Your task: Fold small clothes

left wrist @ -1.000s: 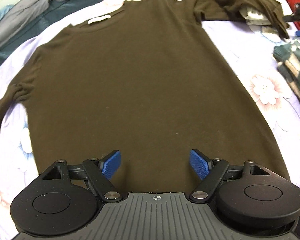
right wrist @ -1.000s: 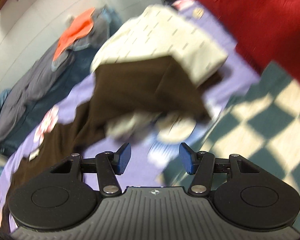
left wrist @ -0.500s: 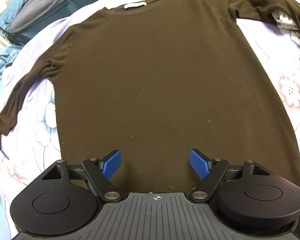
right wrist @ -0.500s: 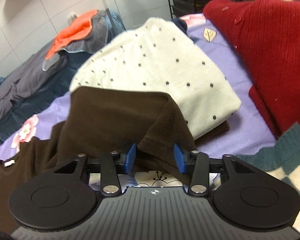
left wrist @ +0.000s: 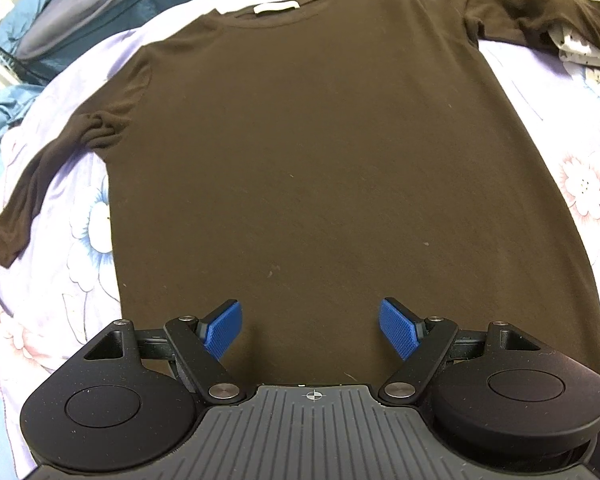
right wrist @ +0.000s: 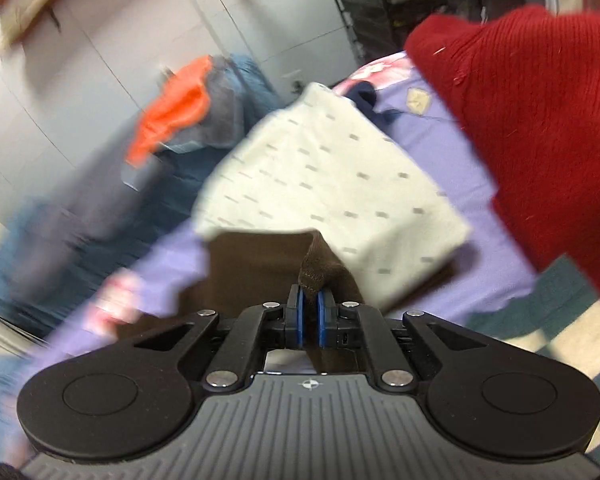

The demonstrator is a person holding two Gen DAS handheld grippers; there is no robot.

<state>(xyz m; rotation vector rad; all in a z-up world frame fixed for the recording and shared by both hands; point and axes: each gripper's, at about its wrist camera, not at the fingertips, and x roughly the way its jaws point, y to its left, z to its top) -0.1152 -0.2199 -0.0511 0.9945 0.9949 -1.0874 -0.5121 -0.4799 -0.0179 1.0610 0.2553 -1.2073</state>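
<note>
A dark brown long-sleeved shirt [left wrist: 320, 152] lies flat, front up, on a lilac floral bedsheet [left wrist: 72, 216], collar at the far side. Its left sleeve [left wrist: 32, 184] trails down at the left; its right sleeve [left wrist: 540, 20] lies over a dotted cream garment at the top right. My left gripper [left wrist: 310, 330] is open and empty above the shirt's hem. My right gripper [right wrist: 310, 304] is shut on the cuff of the brown sleeve [right wrist: 312, 272], in front of the folded dotted cream garment [right wrist: 332, 184]. The right wrist view is blurred.
A red knitted garment [right wrist: 540, 120] lies at the right, a teal-and-cream checked cloth [right wrist: 540, 320] below it. Grey, blue and orange clothes [right wrist: 172, 120] are heaped at the back left. A black wire rack [right wrist: 400, 4] stands by the wall.
My right gripper closed from open onto the brown sleeve's cuff and is moving. My left gripper shifted leftwards along the hem, staying open.
</note>
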